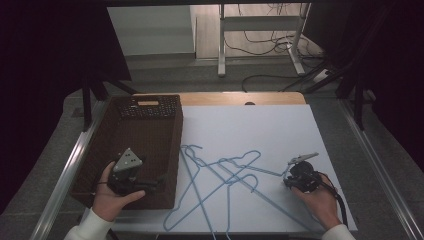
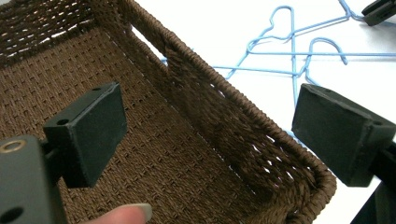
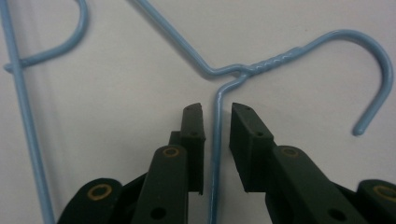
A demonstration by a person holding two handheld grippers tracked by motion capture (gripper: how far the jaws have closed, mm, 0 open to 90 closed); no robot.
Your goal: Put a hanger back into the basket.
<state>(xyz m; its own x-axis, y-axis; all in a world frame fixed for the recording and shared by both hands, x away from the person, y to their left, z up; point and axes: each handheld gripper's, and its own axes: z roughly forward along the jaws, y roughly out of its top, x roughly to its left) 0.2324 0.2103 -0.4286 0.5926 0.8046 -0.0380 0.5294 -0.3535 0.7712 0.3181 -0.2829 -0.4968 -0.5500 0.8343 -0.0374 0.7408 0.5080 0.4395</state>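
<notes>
Right gripper (image 3: 217, 109) straddled hanger (image 3: 215, 140) wire below the hook.
Wire ran lengthwise between parted jaws, unclamped; left gripper (image 2: 210, 130) gaped over basket (image 2: 233, 116).

Curtained lab: floor cables (image 1: 260, 42)

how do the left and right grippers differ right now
The left gripper has its jaws spread wide, straddling the near wall of the basket and holding nothing; the right gripper has its jaws nearly closed, a narrow gap on either side of a hanger wire just below the hook. The left sits over the basket, the right low over the white table. Both have black jaws and are hand-held.
</notes>
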